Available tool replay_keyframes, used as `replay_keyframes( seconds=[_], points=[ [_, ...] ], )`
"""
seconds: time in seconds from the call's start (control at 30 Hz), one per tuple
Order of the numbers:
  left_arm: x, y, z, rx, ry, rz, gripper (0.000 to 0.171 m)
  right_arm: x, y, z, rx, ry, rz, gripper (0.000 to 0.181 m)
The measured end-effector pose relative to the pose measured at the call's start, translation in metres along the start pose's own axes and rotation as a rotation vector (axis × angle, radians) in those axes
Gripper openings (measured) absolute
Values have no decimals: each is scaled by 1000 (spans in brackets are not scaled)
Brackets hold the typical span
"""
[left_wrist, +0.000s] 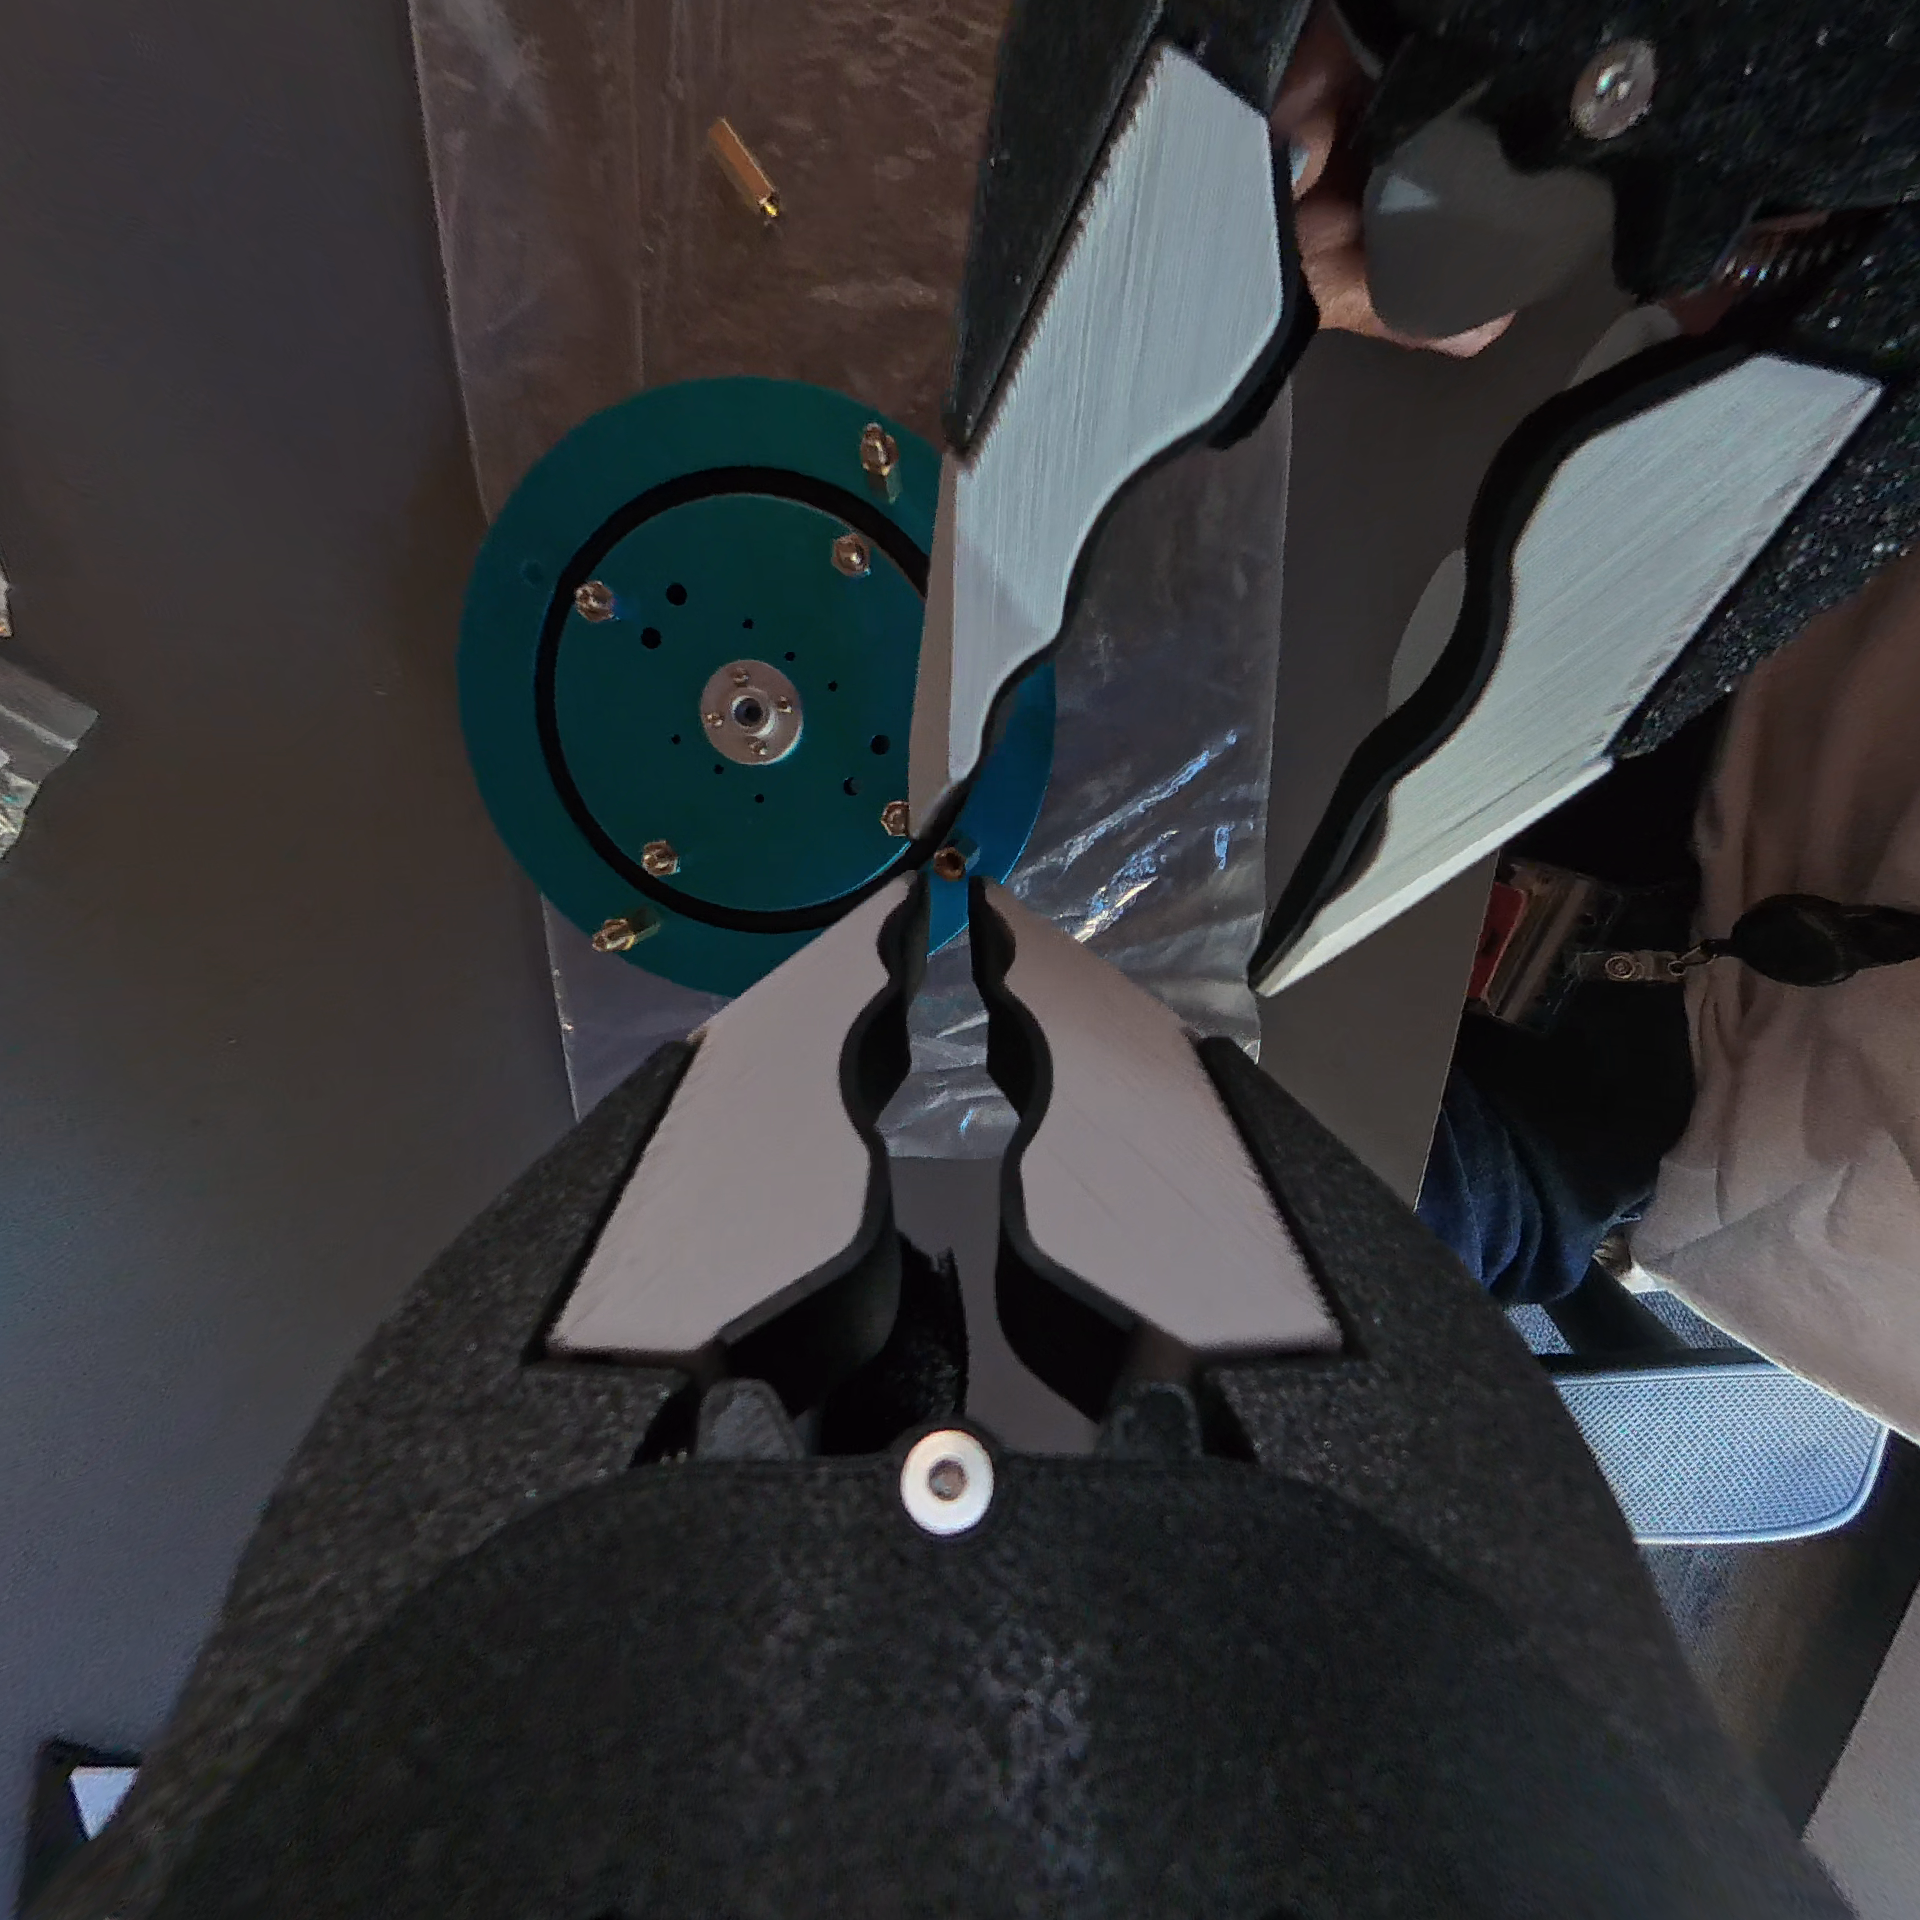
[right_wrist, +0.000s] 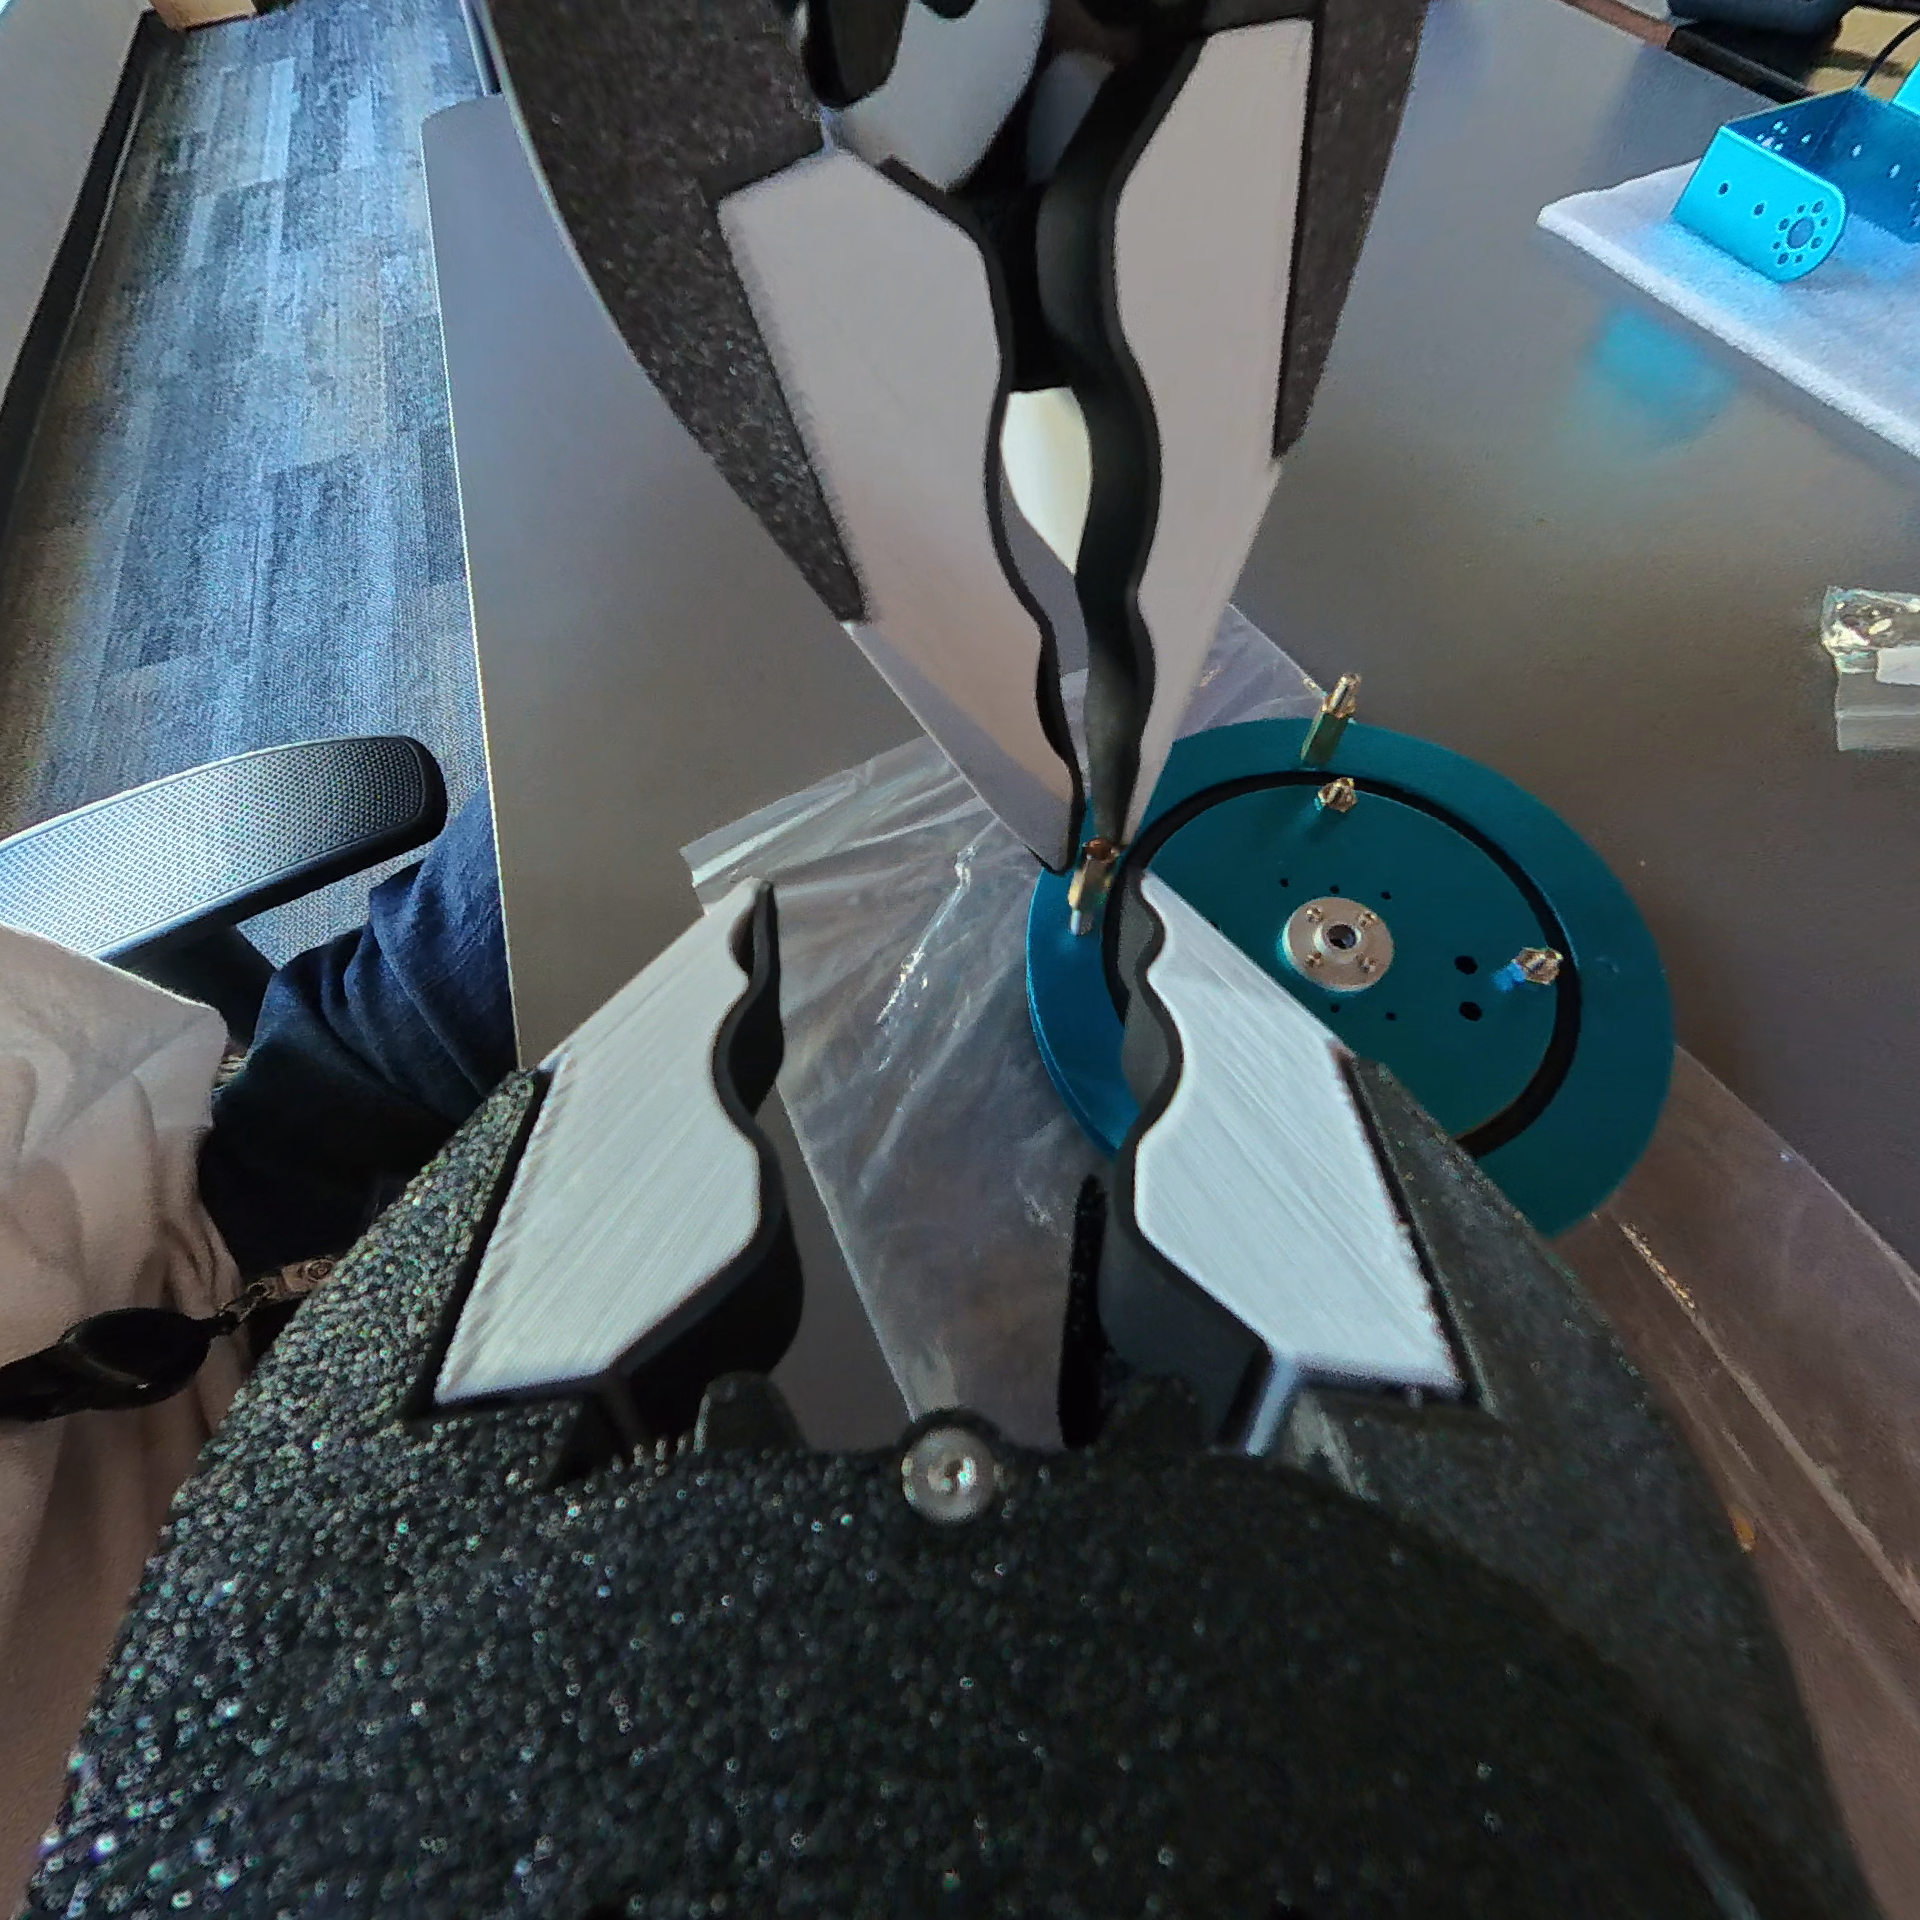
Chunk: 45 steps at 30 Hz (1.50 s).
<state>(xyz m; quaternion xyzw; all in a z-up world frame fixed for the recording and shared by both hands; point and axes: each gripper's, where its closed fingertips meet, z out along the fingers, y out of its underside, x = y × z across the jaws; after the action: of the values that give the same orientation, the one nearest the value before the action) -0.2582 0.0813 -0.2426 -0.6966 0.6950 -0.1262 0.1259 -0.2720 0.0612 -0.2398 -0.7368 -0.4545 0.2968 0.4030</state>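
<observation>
A brass standoff is clamped upright by the left gripper over the teal disc at mid-frame, while the right gripper is held apart.

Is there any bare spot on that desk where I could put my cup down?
Yes: the grey table is bare between its floor-side edge and the plastic bag. Another bare strip runs between the teal disc and the white foam sheet. Around the disc it is crowded: both grippers meet there.

Right claw finger hides part of teal disc.
</observation>
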Motion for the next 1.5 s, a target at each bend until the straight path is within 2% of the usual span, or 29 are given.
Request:
replay_keyframes(
  seconds=[0.9,1.03,1.27,1.5],
  points=[
    [-7,4,6,25,-27,-9,10,-7,1,-5,-5,2,-11,66],
    [-2,3,5,41,-10,-10,10,0,0,-5,-10,42,-27,66],
    [-5,0,7,64,-27,-10,18,-5,-1,1,-12,0,-1,69],
    [-9,7,2,97,-38,-44,16,-2,0,-4,-11,20,7,67]
  ],
)
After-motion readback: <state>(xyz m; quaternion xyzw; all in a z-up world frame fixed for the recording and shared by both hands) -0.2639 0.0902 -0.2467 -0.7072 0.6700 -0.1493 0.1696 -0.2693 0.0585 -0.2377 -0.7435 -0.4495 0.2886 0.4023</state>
